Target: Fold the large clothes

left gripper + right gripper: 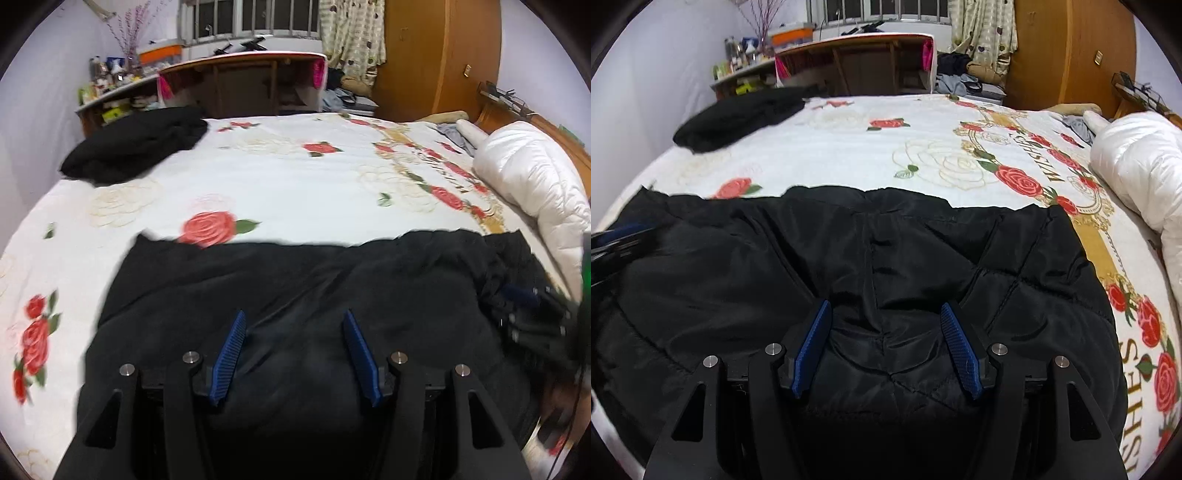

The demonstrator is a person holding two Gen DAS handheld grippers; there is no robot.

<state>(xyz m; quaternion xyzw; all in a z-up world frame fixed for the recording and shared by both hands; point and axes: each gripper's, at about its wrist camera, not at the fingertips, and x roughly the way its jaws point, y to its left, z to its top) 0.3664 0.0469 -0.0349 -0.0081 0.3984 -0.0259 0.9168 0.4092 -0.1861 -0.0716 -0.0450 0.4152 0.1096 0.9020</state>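
A large black padded jacket point(295, 280) lies spread on the near part of the bed; it also fills the near half of the right wrist view point(871, 251), with quilted stitching on its right side. My left gripper point(294, 317) is open, its blue pads hovering over the jacket and holding nothing. My right gripper point(885, 308) is open too, just above the jacket's middle seam. The right gripper shows at the right edge of the left wrist view point(535, 317). The left gripper shows at the left edge of the right wrist view point(617, 240).
The bed has a white sheet with red roses point(295, 173). A second black garment point(136, 144) lies bunched at the far left corner. A white duvet point(535, 184) is rolled along the right side. A wooden desk point(243, 85) and wardrobe point(436, 55) stand beyond the bed.
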